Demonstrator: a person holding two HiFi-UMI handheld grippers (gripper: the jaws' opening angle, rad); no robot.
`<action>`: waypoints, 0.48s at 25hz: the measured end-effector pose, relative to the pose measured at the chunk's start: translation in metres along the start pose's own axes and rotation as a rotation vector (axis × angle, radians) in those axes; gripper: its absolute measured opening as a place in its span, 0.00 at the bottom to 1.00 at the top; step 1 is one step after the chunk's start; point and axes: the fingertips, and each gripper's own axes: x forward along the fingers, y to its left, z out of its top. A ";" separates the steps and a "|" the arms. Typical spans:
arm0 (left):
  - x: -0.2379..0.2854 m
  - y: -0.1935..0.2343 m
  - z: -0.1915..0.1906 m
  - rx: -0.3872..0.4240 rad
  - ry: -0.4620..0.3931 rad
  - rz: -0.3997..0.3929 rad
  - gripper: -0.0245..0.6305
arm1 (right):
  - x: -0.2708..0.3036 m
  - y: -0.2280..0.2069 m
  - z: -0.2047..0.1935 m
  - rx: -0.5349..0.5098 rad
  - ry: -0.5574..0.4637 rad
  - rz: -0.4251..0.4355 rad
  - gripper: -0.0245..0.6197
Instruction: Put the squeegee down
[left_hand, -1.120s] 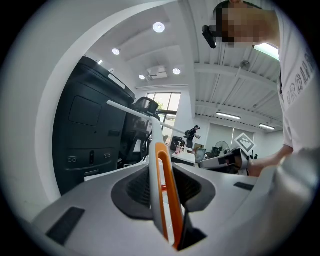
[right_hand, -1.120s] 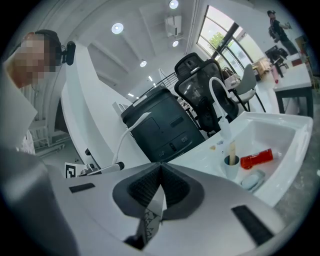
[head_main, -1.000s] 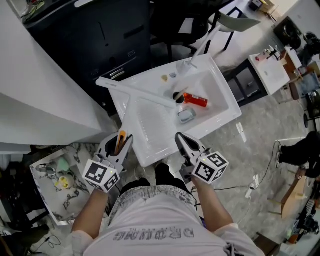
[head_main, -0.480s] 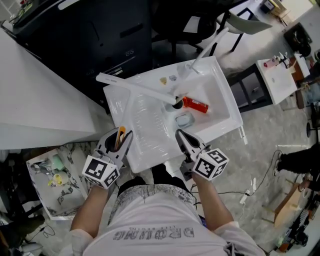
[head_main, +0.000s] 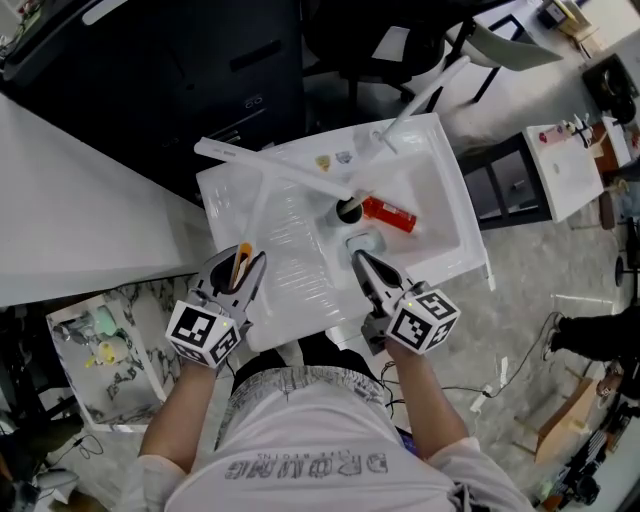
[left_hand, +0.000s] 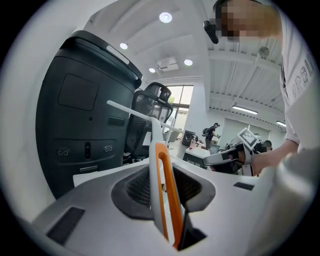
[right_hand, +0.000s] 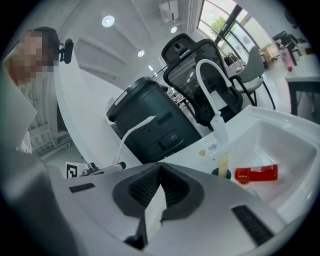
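Observation:
The squeegee has a long white blade (head_main: 270, 172) lying across the back left of the white sink unit (head_main: 440, 255). Its white-and-orange handle (head_main: 240, 268) runs back to my left gripper (head_main: 243, 262), which is shut on it over the ribbed draining board. In the left gripper view the orange loop of the handle (left_hand: 169, 192) stands upright between the jaws, with the blade (left_hand: 131, 111) beyond. My right gripper (head_main: 361, 266) hovers over the sink's front edge, fingers together. Only a thin white sliver shows between its jaws (right_hand: 159, 200).
The basin holds a red bottle (head_main: 388, 212), a dark drain (head_main: 348, 209) and a small grey dish (head_main: 365, 243). A white faucet (head_main: 422, 92) arches behind. A black bin (head_main: 200, 70) stands at the back, a white table (head_main: 70, 220) on the left, a marbled tray (head_main: 95, 350) below it.
Both grippers have moved forward from in front of the sink to over its draining board and front rim, the left one carrying the squeegee along.

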 end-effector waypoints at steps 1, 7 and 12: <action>0.004 0.001 -0.001 -0.001 0.004 0.005 0.21 | 0.002 -0.003 0.002 0.002 0.002 0.004 0.05; 0.029 0.008 -0.008 -0.009 0.021 0.023 0.21 | 0.014 -0.019 0.007 0.000 0.036 0.016 0.05; 0.050 0.012 -0.013 -0.012 0.031 0.034 0.21 | 0.023 -0.032 0.011 0.007 0.045 0.032 0.05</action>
